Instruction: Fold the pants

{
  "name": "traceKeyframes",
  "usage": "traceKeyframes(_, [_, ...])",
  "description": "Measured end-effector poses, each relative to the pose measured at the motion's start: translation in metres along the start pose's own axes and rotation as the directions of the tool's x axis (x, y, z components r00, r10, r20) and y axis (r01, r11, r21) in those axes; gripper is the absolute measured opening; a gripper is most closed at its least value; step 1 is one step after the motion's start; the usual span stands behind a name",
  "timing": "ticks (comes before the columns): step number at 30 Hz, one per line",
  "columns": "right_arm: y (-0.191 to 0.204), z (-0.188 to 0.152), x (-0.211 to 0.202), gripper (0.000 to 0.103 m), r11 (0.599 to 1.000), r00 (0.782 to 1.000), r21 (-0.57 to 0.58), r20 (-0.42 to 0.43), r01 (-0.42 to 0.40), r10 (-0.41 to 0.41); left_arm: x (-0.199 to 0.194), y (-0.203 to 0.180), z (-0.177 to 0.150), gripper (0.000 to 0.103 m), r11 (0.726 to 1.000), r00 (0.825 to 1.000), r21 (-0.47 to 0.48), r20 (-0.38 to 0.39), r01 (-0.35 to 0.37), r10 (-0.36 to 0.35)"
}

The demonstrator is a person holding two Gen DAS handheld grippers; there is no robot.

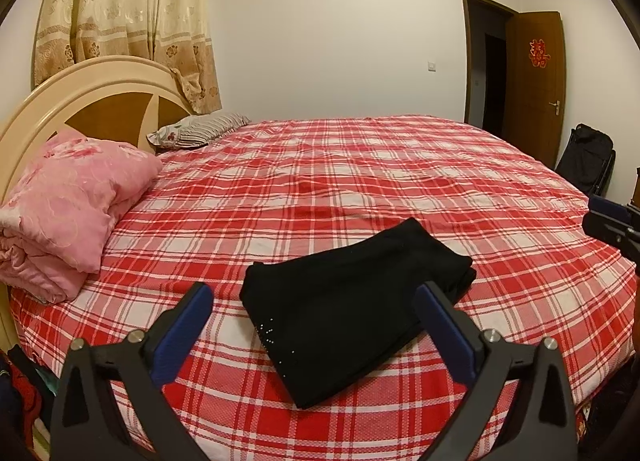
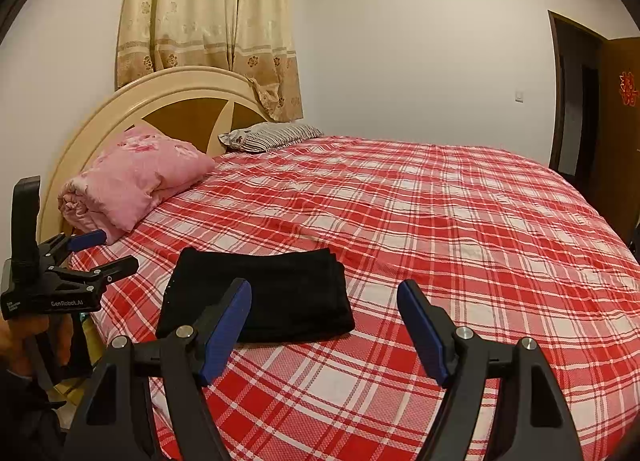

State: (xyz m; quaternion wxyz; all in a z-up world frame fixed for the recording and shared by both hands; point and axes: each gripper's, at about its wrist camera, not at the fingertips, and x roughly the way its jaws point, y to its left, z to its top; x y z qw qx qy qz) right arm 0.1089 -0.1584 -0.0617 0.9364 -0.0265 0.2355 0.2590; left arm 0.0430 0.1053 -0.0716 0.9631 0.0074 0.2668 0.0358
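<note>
The black pants (image 1: 352, 309) lie folded into a compact rectangle on the red plaid bed (image 1: 360, 181), near its front edge. They also show in the right wrist view (image 2: 260, 293). My left gripper (image 1: 316, 297) is open and empty, held just in front of the pants. It also shows at the left edge of the right wrist view (image 2: 102, 251). My right gripper (image 2: 324, 293) is open and empty, in front of the pants and to their right. Part of it shows at the right edge of the left wrist view (image 1: 612, 221).
A folded pink quilt (image 1: 68, 205) and a striped pillow (image 1: 200, 129) lie by the round headboard (image 1: 100, 93) at the left. A curtain hangs behind. An open brown door (image 1: 536, 85) and a black bag (image 1: 588, 157) are at the far right.
</note>
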Motion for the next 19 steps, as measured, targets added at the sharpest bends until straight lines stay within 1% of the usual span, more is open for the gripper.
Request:
traceKeyframes(6, [0.0004, -0.0002, -0.0001, 0.077, 1.0, 1.0, -0.005, 0.0, 0.003, -0.003, -0.0005, -0.0005, 0.0018, 0.103, 1.0, 1.0, 0.002, 0.001, 0.001, -0.001])
traceKeyframes(9, [-0.0002, -0.0012, 0.0006, 0.077, 1.0, 1.0, -0.009, -0.001, 0.004, -0.004, -0.0002, -0.0012, 0.0023, 0.103, 1.0, 1.0, -0.006, 0.005, -0.011, 0.011])
traceKeyframes(11, [0.0005, -0.0019, 0.0012, 0.077, 1.0, 1.0, -0.015, -0.002, 0.007, -0.007, 0.0018, -0.0005, 0.0019, 0.103, 1.0, 1.0, -0.019, -0.006, 0.005, -0.005])
traceKeyframes(15, [0.0008, -0.0025, 0.0028, 0.077, 1.0, 1.0, -0.024, -0.009, 0.005, -0.005, 0.0037, 0.0014, -0.0002, 0.103, 1.0, 1.0, -0.023, -0.005, -0.016, 0.016])
traceKeyframes(19, [0.0019, -0.0038, 0.0042, 0.077, 1.0, 1.0, -0.027, -0.015, 0.003, -0.004, 0.0031, 0.001, -0.0009, 0.103, 1.0, 1.0, -0.025, -0.001, -0.008, 0.008])
